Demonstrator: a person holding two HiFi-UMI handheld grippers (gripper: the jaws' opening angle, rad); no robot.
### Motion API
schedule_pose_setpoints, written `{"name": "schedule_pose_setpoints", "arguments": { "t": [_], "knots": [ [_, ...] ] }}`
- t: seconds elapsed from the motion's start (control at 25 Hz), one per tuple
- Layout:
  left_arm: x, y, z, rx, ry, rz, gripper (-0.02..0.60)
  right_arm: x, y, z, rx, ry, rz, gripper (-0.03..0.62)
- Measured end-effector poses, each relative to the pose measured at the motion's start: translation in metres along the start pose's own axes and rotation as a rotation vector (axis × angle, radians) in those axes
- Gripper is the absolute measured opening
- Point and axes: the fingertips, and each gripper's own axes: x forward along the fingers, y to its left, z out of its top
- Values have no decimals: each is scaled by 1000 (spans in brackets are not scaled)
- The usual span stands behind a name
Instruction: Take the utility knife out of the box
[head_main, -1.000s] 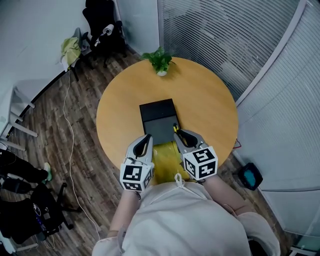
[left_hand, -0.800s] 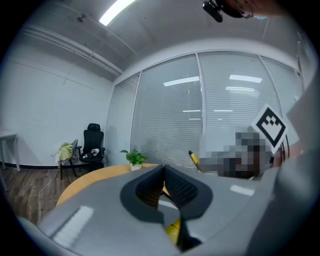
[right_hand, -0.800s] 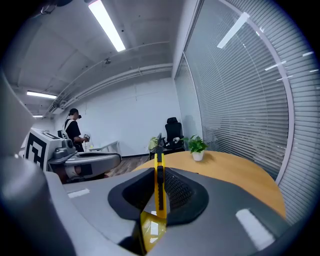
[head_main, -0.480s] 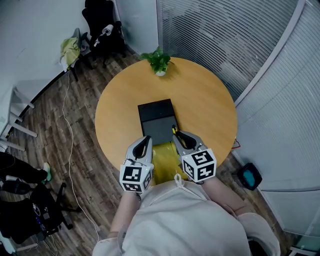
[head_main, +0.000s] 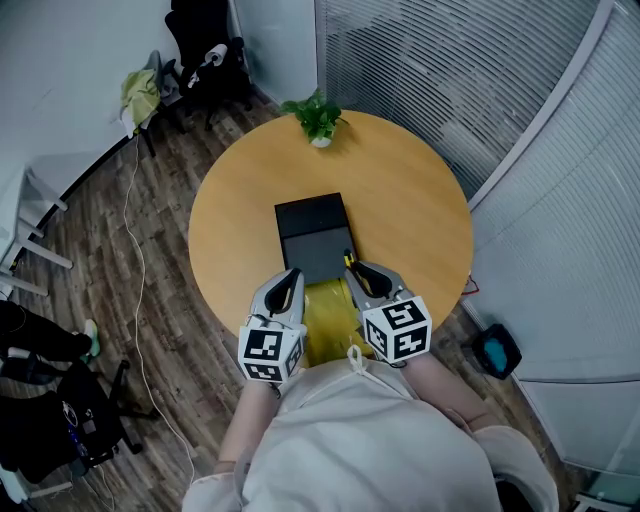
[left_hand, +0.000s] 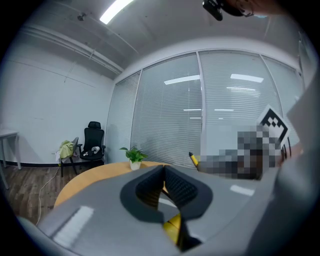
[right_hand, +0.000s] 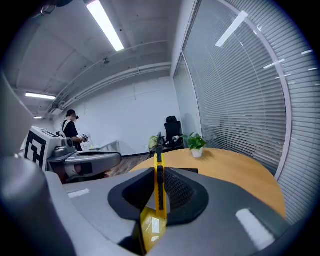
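Observation:
A black box (head_main: 312, 230) lies flat in the middle of the round wooden table (head_main: 410, 200). My right gripper (head_main: 362, 275) hovers just in front of the box's near right corner, shut on a yellow utility knife (head_main: 349, 262). In the right gripper view the knife (right_hand: 159, 185) stands edge-up between the ribbed pads, its black slider facing me and its tip sticking out past the jaws. My left gripper (head_main: 290, 280) hangs level with it to the left, jaws shut and empty (left_hand: 163, 170). A yellow sheet (head_main: 330, 318) lies on the table between and below both grippers.
A small potted plant (head_main: 318, 122) stands at the table's far edge. Glass walls with blinds curve round the right side. A black office chair (head_main: 205, 45) and a floor cable (head_main: 135, 260) are at the left, a dark bag (head_main: 497, 352) on the floor at the right. A person (right_hand: 70, 131) stands far off.

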Motion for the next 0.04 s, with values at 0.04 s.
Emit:
{"name": "schedule_pose_setpoints", "arguments": {
  "t": [0.04],
  "knots": [
    [-1,1,-1,0,1,0,6,0,1,-1,0,2,1,64]
  ]
}}
